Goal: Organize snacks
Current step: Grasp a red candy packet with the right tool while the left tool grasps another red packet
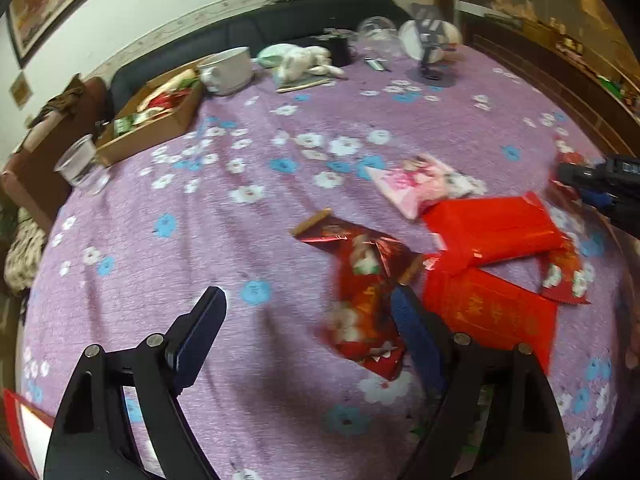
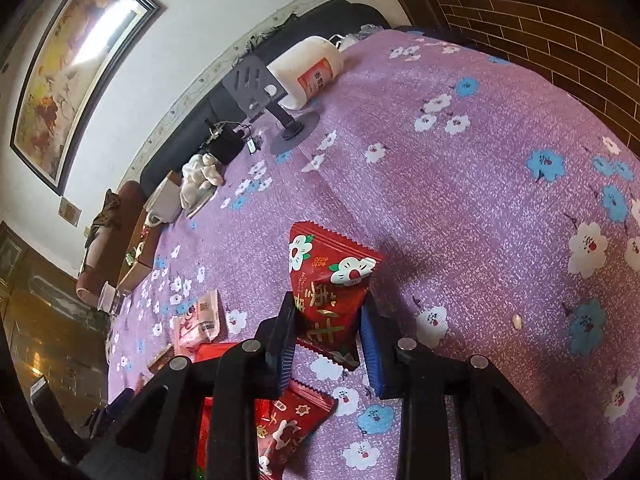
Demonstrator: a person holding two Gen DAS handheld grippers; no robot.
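In the right wrist view, my right gripper (image 2: 328, 302) is shut on a red snack packet with white flowers (image 2: 332, 272), which stands upright between the pads just above the purple flowered tablecloth (image 2: 480, 200). A second red packet (image 2: 294, 420) lies under the fingers. In the left wrist view, my left gripper (image 1: 308, 294) is open over the cloth. A red flowered packet (image 1: 360, 304) lies against its right finger (image 1: 412, 320). Two flat red packs (image 1: 492, 228) (image 1: 496, 308), a pink packet (image 1: 416, 184) and a small red packet (image 1: 564, 276) lie beyond. The right gripper (image 1: 600, 188) shows at the right edge.
At the far left stands a cardboard box (image 1: 180, 120) holding snacks, with a clear plastic cup (image 1: 80, 164) beside it. A white mug (image 1: 228, 70), a plush toy (image 1: 308, 60), a phone stand (image 1: 430, 52) and a white jug (image 2: 308, 68) line the back. A dark sofa lies behind.
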